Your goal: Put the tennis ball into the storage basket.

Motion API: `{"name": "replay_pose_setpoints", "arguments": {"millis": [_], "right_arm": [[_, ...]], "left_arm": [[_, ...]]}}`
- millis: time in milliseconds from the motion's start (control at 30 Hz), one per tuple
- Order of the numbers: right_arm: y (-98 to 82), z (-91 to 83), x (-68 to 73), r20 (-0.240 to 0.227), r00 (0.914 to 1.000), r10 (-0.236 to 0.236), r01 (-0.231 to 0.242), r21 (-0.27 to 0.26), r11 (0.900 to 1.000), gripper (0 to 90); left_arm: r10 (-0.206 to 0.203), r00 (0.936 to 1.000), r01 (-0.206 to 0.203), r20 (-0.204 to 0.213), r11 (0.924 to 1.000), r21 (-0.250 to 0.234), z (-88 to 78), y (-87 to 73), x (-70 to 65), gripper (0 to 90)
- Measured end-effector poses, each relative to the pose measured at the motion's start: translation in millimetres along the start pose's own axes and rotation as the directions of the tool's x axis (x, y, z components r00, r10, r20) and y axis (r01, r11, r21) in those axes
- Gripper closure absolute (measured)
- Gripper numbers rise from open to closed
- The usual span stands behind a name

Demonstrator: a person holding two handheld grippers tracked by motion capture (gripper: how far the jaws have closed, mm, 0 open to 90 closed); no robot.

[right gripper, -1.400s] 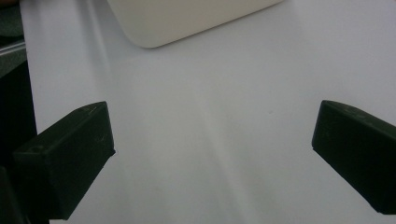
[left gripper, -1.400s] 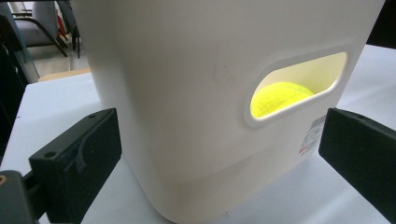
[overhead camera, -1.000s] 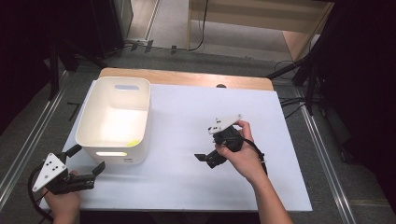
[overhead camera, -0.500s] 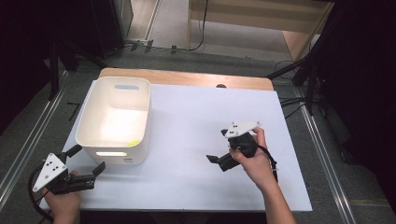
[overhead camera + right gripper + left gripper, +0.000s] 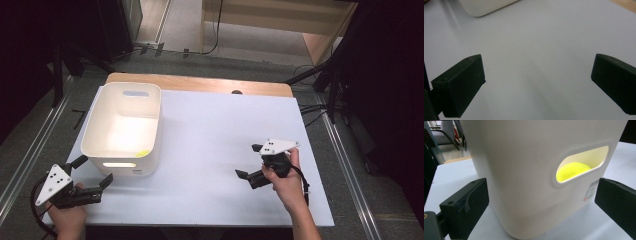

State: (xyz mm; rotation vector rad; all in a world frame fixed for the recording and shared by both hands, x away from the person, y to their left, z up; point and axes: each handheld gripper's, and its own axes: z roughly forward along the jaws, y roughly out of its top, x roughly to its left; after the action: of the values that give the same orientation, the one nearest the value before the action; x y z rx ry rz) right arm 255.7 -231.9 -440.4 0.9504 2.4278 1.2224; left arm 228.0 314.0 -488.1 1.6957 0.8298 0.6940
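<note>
The left gripper (image 5: 95, 171) has stayed put beside the smooth white plastic bin (image 5: 95, 142), fingers spread and empty. A fuzzy yellow tennis ball (image 5: 571, 170) sits inside, seen through the oval handle slot. The right gripper (image 5: 248, 161) has pulled back toward the matte white table's (image 5: 210, 130) right side, fingers apart, empty.

The right gripper (image 5: 248, 161) has been drawn back across the table (image 5: 210, 130), away from the white bin (image 5: 100, 132), toward the person's own right, and is now held nearer the right edge.
</note>
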Motion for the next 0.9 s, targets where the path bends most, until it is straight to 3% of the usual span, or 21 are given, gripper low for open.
{"name": "replay_pose_setpoints", "arguments": {"millis": [667,900], "right_arm": [[-42.9,-23.0,-10.6,0.072,0.9950,0.069,-0.062,-0.097,0.993,0.0],[-60.2,-29.2,-14.0,0.094,0.9906,0.100,-0.086,-0.142,0.986,0.0]], "left_arm": [[0.004,1.0000,-0.004,0.000,1.0000,0.003,0.1,-0.1,-0.9,0.0],[0.006,1.0000,-0.006,0.001,1.0000,0.003,0.1,-0.2,-1.1,0.0]]}}
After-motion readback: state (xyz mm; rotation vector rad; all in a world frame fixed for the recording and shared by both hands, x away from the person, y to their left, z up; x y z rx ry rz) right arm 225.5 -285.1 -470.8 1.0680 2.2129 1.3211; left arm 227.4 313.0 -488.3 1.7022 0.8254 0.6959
